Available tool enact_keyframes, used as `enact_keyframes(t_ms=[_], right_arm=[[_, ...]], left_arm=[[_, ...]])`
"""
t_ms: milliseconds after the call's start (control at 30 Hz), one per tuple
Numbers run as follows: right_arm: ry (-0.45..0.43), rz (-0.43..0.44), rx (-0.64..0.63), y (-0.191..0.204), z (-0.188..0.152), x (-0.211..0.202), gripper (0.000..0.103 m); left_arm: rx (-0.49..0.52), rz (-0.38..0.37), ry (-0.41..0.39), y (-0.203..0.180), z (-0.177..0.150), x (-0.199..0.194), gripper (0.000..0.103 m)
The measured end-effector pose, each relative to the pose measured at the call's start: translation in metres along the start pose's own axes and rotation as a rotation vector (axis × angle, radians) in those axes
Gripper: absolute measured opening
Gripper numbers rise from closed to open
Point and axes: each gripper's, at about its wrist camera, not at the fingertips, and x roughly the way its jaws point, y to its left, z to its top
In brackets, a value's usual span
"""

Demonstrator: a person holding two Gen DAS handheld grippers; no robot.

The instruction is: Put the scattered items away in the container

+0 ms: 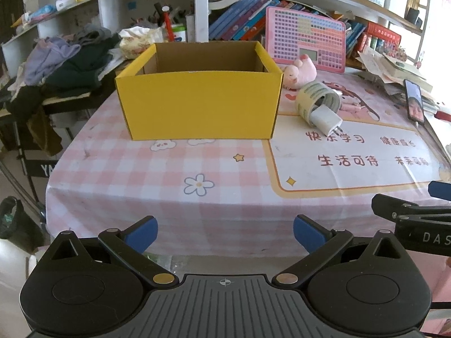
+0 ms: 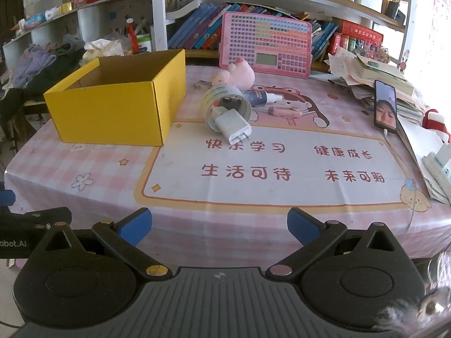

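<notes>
A: Nearest, left gripper point(image 1: 225, 233) and right gripper point(image 2: 219, 226) — both spread wide, nothing between, hanging at the table's point(image 2: 253, 225) near edge; probably readied for a first pick.

B: Farther back, charger point(image 2: 232, 126) poking from tape roll point(image 2: 227, 104), spray bottle point(image 2: 260, 97) and plush pig point(image 2: 239, 74) just behind. Yellow box point(image 2: 112, 118) beside them to the left — open-topped, handy for drops.
</notes>
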Motion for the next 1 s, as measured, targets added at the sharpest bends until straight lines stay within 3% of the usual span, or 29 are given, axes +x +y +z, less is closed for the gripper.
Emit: enact_keyframes(t_ms=[267,467,1000], right_arm=[[-0.003,0.004,-0.005,0.0008,-0.0003,-0.0014,0.103],[-0.004,0.004,-0.009,0.0011,-0.0009,-0.0029,0.103],[-0.006,0.007,-0.013,0.0014,-0.0029,-0.0054,0.103]], left_arm=[[0.010,0.004,-0.027,-0.0026,-0.0002,-0.0042,0.103],[0.007,-0.018,-0.025,-0.0036,-0.0015,-0.0047,0.103],[0.029,0.005,-0.007,-0.0066,-0.0031,-0.0031,0.103]])
